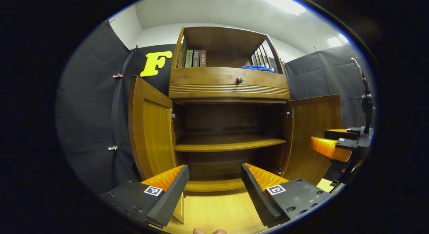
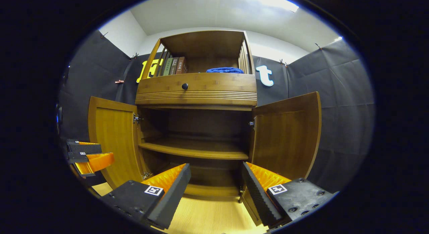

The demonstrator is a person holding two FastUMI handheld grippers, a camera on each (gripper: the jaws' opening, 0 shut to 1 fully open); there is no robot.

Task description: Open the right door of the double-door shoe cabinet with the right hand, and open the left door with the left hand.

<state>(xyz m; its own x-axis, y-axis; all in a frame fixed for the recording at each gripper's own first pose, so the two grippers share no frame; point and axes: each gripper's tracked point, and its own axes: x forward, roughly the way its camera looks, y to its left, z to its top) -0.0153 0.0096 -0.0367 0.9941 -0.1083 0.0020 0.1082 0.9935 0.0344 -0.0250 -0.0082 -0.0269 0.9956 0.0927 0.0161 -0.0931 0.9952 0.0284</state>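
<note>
At far left of the left gripper view, left door (image 1: 149, 130) stands swung wide, hinged on the cabinet (image 1: 229, 83). Left gripper (image 1: 214, 183) sits low in front of the opening, fingers spread wide, holding nothing, apart from the door. Inside shelf (image 1: 228, 143) looks bare. Drawer knob (image 1: 239, 80) above, books (image 1: 196, 58) and blue cloth (image 1: 257, 68) on the top shelf. Right door (image 1: 313, 133) is also swung open, with the right gripper (image 1: 330, 143) near its outer edge at far right; whether it touches can't be told.

Right gripper view: right gripper's own fingers wide apart, empty, no contact with the door.

Judgement: both doors look fully open, task about done. For the step in hand, back both grippers straight out, keep fingers parted, don't brush the door edges or they may swing back. Floor (image 1: 214, 210) is wood.
</note>
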